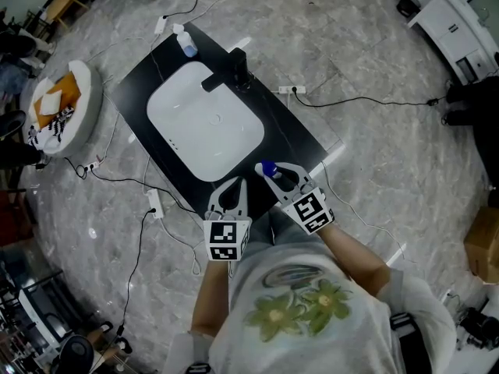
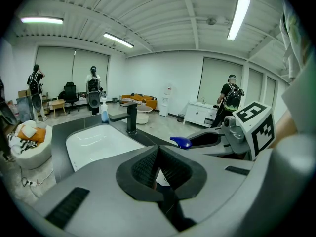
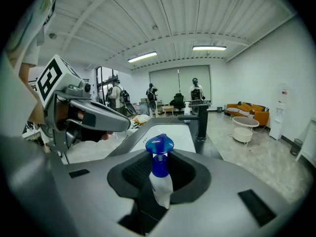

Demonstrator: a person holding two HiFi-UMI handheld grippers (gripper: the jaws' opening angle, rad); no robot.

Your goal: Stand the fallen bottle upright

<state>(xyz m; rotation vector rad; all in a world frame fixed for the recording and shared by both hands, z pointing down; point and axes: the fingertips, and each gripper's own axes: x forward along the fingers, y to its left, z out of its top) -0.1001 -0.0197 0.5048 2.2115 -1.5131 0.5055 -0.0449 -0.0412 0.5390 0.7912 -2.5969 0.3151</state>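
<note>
The black countertop (image 1: 300, 135) carries a white inset basin (image 1: 204, 119) with a black faucet (image 1: 234, 68) at its far rim, and a second spray bottle (image 1: 185, 44) stands upright at the far corner. At the near end, the left gripper (image 1: 231, 195) hangs just off the counter's edge with its jaws brought together on nothing. The right gripper (image 1: 274, 176) beside it is clamped on the task's spray bottle (image 3: 159, 174). The pads squeeze the pale body just under the blue trigger head, which pokes up between the jaws over the near end of the counter, beside the basin's near corner. Whether its base rests on the counter is hidden by the gripper, so it may be hanging in the air. The bottle looks like thin, smooth plastic: probably light, a little slippery, and likely to flex under a hard squeeze, with a head that makes it tippy. The shoulder below the neck seems the soundest hold, clear of the trigger.
</note>
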